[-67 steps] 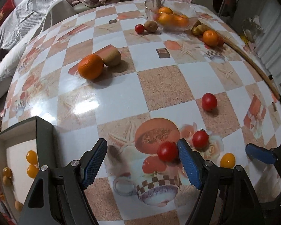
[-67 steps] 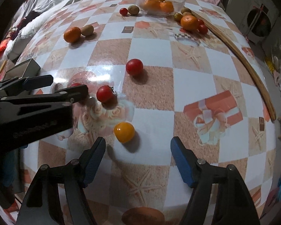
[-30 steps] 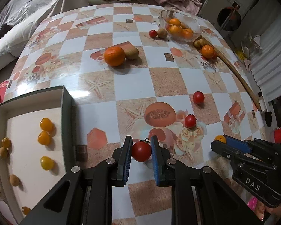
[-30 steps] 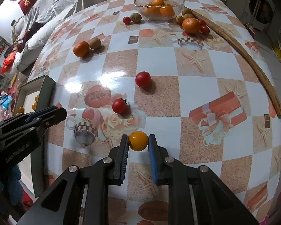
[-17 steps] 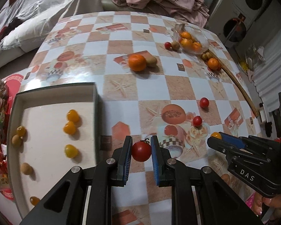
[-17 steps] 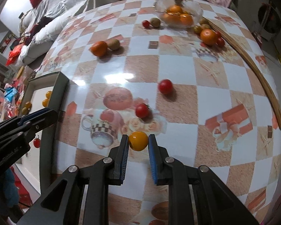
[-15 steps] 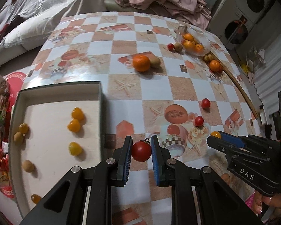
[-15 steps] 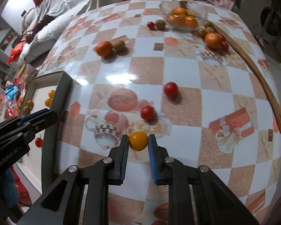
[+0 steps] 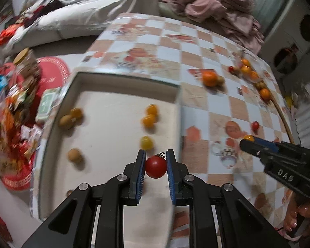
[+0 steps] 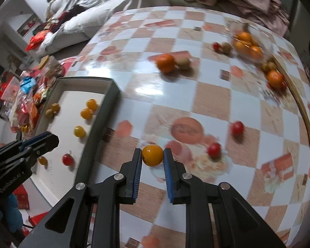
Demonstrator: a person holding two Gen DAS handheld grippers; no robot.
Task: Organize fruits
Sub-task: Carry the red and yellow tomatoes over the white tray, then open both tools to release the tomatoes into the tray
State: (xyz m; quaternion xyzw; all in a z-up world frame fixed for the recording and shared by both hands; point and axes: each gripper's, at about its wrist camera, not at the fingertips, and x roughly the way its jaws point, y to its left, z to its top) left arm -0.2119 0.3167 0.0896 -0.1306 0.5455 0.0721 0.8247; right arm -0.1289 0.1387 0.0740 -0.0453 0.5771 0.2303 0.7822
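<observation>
My left gripper (image 9: 155, 166) is shut on a red cherry tomato (image 9: 156, 166) and holds it above the near part of a shallow dark-rimmed tray (image 9: 178, 111) with a white floor. Several yellow and brown small fruits (image 9: 148, 121) lie in the tray. My right gripper (image 10: 152, 156) is shut on a yellow cherry tomato (image 10: 152, 155) above the checkered table, just right of the tray's rim (image 10: 105, 111). The left gripper also shows at the left of the right wrist view (image 10: 41, 141), over the tray. Two red tomatoes (image 10: 214, 149) (image 10: 237, 128) lie on the table.
An orange with a kiwi (image 10: 165, 63) lies mid-table. A glass bowl of oranges (image 10: 247, 44) stands at the far right with more fruit (image 10: 274, 78) and a long wooden stick (image 10: 301, 111) nearby. Snack packets (image 9: 12, 103) pile up left of the tray. A sofa with clothes is behind.
Both grippers have swung left with their tomatoes still held. The left one now hangs over the tray instead of the table; the right one has neared the tray's rim.
</observation>
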